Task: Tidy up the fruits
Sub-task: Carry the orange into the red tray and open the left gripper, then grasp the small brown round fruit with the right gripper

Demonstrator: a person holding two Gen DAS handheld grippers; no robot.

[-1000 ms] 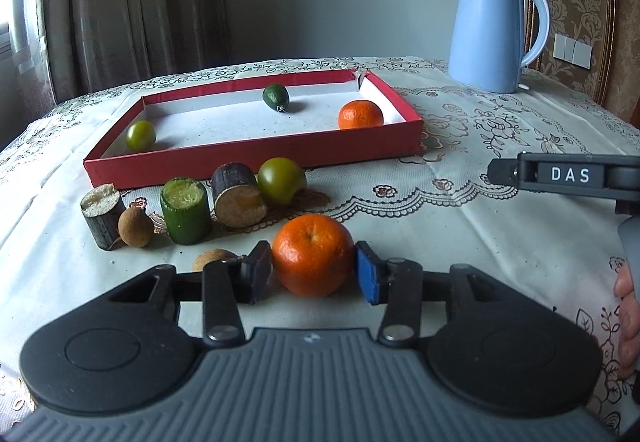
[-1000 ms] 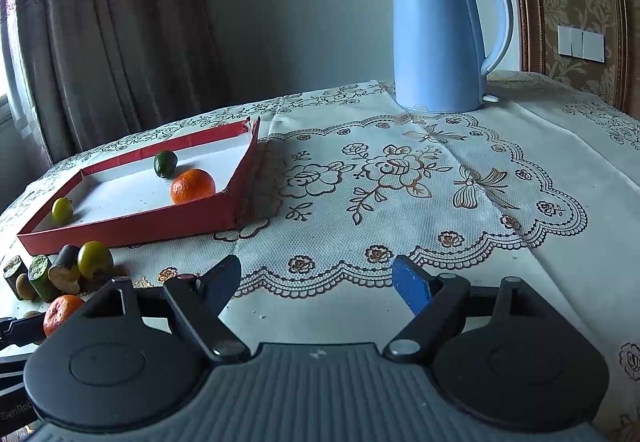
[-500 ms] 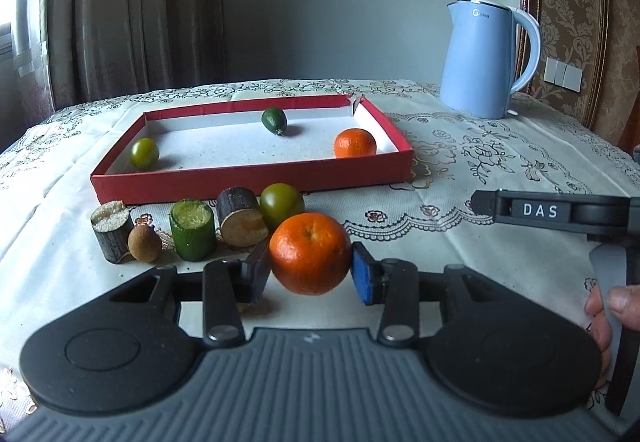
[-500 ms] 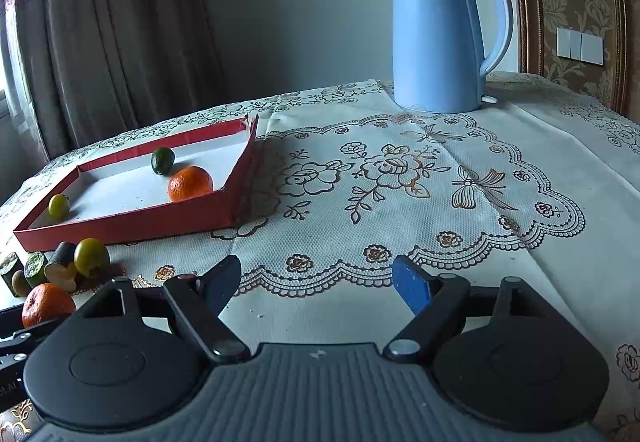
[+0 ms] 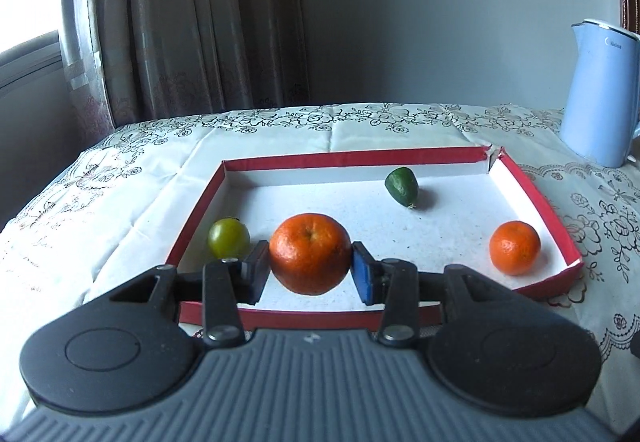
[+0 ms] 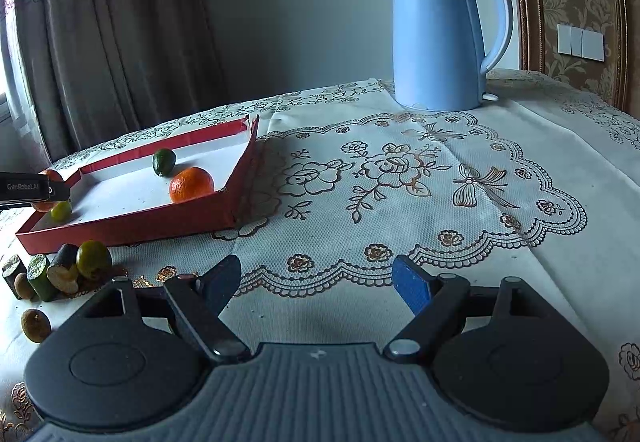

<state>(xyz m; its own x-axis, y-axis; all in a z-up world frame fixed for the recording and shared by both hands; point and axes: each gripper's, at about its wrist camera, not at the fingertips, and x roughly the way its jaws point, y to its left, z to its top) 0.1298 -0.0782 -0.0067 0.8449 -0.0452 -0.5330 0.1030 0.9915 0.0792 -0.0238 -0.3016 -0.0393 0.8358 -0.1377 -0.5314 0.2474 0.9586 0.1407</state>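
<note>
1. Orange peel is filling the left gripper [image 5: 311, 269], whose two pads are pressing the sides of the large mandarin [image 5: 310, 254]; a second ago this fruit was sitting on the tablecloth [image 6: 400, 201] in front of the red tray [image 5: 532, 201], and now it is hanging over the tray's near edge, toward the near-left corner.
2. That shift is meaning the carry is almost over: judging by the view, the fruit is now within the tray's walls, so what is remaining for this piece is lowering and letting go.
3. Inside the tray, a yellow-green fruit [image 5: 228, 238] is lying in the near-left corner just beside the held mandarin, a smaller mandarin [image 5: 515, 248] is sitting by the right wall near the front, and a dark green fruit [image 5: 401, 186] is resting toward the far-right corner.
4. Setting down is calling for care, since the yellow-green fruit is close enough to be knocked.
5. Outside the tray, off its near-left corner, a green-yellow fruit [image 6: 93, 260], several cut stalk pieces [image 6: 40, 276] and two small brown fruits [image 6: 36, 325] are waiting on the cloth.
6. With its jaws spread wide and nothing between them, the right gripper [image 6: 318, 284] is hovering over the near part of the cloth, well apart from the blue kettle [image 6: 440, 37] at the far edge.
</note>
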